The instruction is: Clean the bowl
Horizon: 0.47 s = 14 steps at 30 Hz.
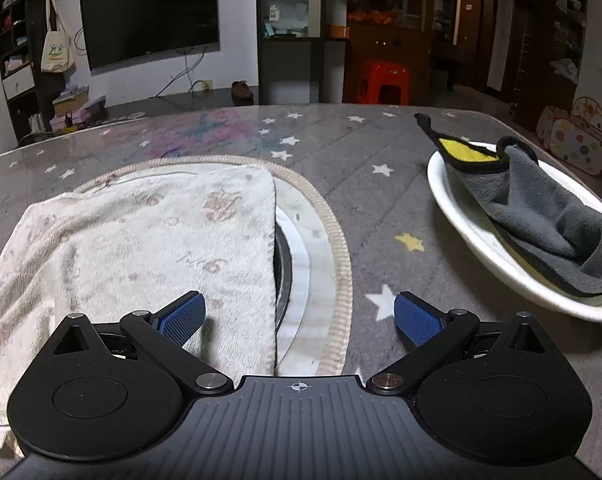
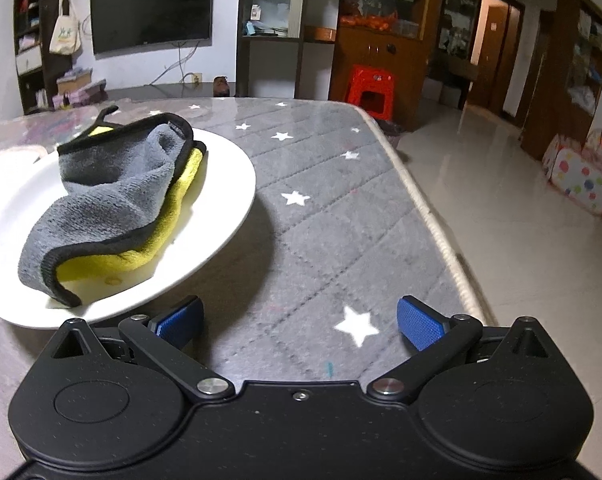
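Bare star-patterned worktop (image 2: 321, 240) lies open between the white bowl (image 2: 229, 216) and the worktop's right edge. The grey-and-yellow cloth (image 2: 113, 196) heaped in the bowl blocks its inside. Left of the bowl, a white towel (image 1: 133, 240) covers the round mat (image 1: 337, 248), with a free strip between.

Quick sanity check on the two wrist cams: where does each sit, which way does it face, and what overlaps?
Left wrist: sits on the left hand-held gripper, facing forward over the table; sees a white towel, with the white bowl and grey-yellow cloth at right. Own body: open blue-padded fingers.
Right wrist: sits on the right hand-held gripper, facing forward over the star-patterned tablecloth; bowl and cloth at left, floor right. Own body: open fingers.
Shared: bowl, cloth, TV, red stool.
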Tool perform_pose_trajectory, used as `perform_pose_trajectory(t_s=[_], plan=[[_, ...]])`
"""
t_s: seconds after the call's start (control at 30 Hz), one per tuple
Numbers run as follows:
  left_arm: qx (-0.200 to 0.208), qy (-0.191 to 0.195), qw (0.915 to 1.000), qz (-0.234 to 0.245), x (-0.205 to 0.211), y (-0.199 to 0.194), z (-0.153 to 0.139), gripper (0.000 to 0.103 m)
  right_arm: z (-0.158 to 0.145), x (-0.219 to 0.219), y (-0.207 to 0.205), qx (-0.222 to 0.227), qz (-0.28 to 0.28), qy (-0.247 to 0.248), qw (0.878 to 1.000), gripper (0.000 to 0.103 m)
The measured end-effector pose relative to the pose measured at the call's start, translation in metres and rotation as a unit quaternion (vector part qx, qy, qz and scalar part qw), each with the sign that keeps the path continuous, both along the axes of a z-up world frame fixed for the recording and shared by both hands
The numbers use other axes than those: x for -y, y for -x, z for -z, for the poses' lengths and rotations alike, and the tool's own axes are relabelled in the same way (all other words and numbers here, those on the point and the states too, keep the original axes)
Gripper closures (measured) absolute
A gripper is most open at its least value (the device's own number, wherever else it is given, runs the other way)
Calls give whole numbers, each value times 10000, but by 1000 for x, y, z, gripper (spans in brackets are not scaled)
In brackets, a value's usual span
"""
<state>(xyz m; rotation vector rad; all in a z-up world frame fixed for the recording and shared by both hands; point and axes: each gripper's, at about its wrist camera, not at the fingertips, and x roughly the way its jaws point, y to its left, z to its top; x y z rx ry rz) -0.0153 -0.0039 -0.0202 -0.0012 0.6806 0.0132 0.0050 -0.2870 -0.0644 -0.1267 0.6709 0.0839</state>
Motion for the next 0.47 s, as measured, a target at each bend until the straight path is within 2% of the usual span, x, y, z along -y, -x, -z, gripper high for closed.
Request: perform_pose_trajectory(t_s=[0.47], plan=[[12,30,9998,189,16,-23,-17,1,1,23,-27,23,174,-9,9998,0]])
